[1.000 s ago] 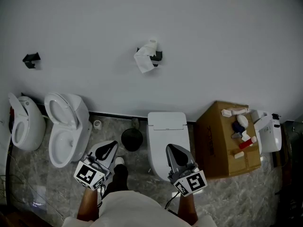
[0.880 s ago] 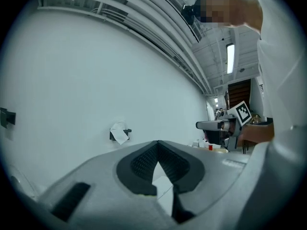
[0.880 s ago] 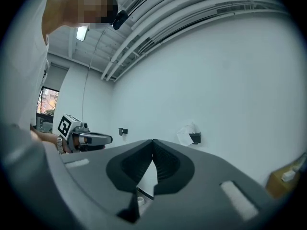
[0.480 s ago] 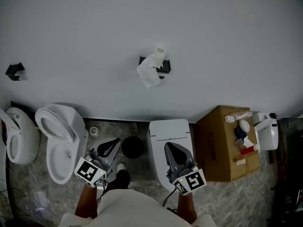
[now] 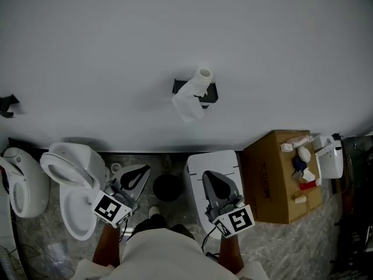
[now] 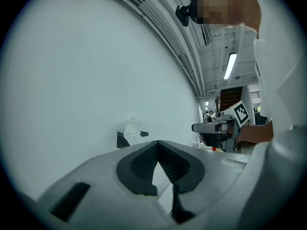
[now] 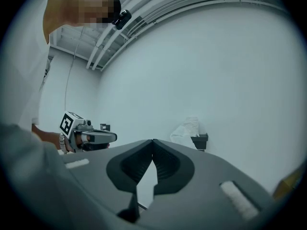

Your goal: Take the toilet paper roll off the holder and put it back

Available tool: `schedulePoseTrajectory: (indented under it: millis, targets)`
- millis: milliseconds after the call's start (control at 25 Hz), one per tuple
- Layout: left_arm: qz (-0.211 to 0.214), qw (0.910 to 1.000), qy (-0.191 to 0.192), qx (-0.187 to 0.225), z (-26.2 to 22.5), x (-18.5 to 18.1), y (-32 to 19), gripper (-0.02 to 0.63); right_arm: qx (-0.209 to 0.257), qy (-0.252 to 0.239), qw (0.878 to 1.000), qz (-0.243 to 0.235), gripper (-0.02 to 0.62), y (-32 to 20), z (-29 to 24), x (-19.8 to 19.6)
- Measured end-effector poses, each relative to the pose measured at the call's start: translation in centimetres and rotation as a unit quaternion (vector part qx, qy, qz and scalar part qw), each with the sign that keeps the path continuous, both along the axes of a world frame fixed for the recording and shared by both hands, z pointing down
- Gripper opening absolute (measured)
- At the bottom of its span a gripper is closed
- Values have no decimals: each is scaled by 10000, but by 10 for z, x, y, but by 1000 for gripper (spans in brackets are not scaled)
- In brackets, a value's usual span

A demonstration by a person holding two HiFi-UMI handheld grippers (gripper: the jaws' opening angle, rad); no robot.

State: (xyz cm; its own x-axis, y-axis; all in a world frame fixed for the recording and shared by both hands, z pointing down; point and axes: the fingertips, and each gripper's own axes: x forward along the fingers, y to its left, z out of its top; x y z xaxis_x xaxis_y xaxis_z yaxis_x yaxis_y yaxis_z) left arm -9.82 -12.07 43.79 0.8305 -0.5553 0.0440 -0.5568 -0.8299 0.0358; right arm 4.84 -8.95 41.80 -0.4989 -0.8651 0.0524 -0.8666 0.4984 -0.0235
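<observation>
- An open white toilet (image 5: 73,194) stands on the marble floor (image 5: 285,247) to my left, with another toilet (image 5: 20,185) beyond it.
- A closed toilet (image 5: 210,161) sits against the wall, with a round black bin (image 5: 167,187) just beside it.
- A cardboard box (image 5: 271,182) on my right carries small items (image 5: 300,156).

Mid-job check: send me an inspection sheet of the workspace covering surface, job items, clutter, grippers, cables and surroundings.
Surface: plain white wall above a marbled floor.
Job's things: toilet paper roll sits on the black holder, with a loose sheet hanging down.
Clutter: cardboard box with small items on top; black bin.
Grippers: left gripper and right gripper are both shut and empty, well short of the roll.
Cables: one thin cable seems to hang below the right gripper.
Surroundings: open toilet, closed toilet, another dark wall fitting far left.
</observation>
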Motion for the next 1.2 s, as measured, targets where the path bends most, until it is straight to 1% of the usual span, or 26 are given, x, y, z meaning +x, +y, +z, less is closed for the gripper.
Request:
schedulePoseTrajectory:
  millis: [240, 440, 600, 880, 1040, 1200]
  targets:
    - [-43, 10000, -57, 42, -6, 12, -22, 0, -16, 32, 10000, 68, 11, -25, 2, 16]
    - [-329, 9994, -17, 101, -18, 15, -35, -1, 82, -40, 9998, -164, 11, -49, -11, 21]
    - [-468, 9988, -2, 129, -21, 20, -43, -1, 163, -44, 9995, -261, 11, -61, -19, 28]
    - [-499, 9987, -24, 25, -12, 34, -51, -1, 210, -258, 9993, -198, 11, -75, -23, 43]
    - [-517, 9987, -42, -3, -10, 38, -56, -1, 291, -218, 9993, -121, 11, -87, -28, 48]
    - [-556, 9984, -56, -42, -6, 39, -60, -1, 428, -79, 9990, -112, 11, -106, -37, 50]
